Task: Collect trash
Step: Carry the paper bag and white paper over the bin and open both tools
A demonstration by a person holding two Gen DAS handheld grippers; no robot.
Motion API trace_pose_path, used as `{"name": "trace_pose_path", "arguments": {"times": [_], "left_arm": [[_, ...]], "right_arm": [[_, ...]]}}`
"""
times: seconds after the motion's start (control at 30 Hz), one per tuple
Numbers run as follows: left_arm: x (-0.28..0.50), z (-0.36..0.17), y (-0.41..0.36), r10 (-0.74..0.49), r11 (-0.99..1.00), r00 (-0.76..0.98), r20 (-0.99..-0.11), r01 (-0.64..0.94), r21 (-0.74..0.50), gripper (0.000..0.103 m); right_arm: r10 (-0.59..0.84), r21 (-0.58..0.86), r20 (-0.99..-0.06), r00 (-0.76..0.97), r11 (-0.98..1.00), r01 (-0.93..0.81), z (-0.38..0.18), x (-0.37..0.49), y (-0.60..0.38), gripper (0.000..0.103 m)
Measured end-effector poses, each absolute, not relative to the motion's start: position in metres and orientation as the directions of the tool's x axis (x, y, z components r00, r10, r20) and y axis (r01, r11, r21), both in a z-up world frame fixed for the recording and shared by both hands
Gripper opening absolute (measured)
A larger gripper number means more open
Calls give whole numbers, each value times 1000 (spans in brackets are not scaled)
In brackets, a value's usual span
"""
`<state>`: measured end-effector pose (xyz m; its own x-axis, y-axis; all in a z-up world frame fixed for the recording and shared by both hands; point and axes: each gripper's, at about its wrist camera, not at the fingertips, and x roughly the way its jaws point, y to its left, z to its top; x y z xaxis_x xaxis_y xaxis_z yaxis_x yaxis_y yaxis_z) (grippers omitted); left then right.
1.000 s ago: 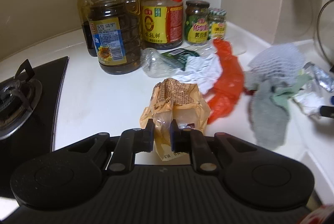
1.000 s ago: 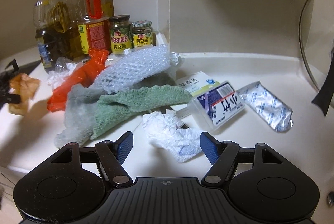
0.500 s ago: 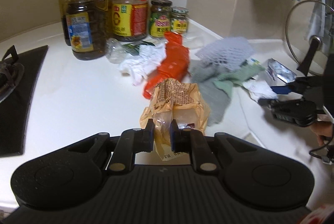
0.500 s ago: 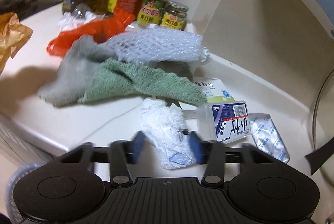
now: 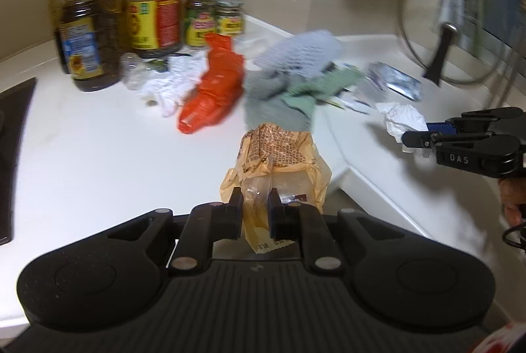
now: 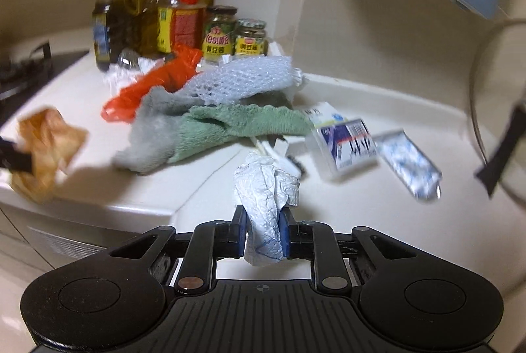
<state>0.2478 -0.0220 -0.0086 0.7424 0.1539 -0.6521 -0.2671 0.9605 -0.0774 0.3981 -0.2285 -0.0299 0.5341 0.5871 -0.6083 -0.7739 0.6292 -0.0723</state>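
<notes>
A crumpled orange-brown plastic bag (image 5: 276,165) is pinched between the jaws of the left gripper (image 5: 255,211) and is held up above the white kitchen counter (image 5: 108,155), near its front edge. A crumpled white paper towel (image 6: 266,188) is caught between the blue pads of the right gripper (image 6: 262,233), whose jaws are closing on it; the pads are seen pressed against both of its sides, and the towel is lifted clear of the counter. In the left wrist view, the right gripper is seen at the right edge of the frame with the same white wad at its tip.

More litter is left on the counter behind the two grippers: a red plastic bag (image 5: 213,89), a white foam net (image 6: 243,80) draped over a grey cloth (image 6: 148,136) and a green cloth (image 6: 236,122), a small clear box with a printed label (image 6: 345,145) and a silver foil packet (image 6: 407,165) just beside it. Oil bottles (image 5: 88,34) and two jars (image 6: 236,37) are lined up against the back wall. A glass pot lid (image 5: 440,30) is stood upright at the right.
</notes>
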Motion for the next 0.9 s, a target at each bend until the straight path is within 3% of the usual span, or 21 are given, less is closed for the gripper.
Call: {"name": "trace_pose_path", "arguments": {"times": [0.3,0.57,0.9], "left_arm": [[226,-27,-37,35,988,732,-680,-127,-86,13],[213,-58,-44,-13,994,679,-734,-74,-86,13],[208,-98,-44,0,994,606,-795,-88,-68,13]], "right_arm": [[609,94,-627,487,679,-728,-23,327,-245,20],[596,106,-686,416,648,-754,-47,281,-235,21],[516,79,-793,325,616,-784,-117,263,-220,21]]}}
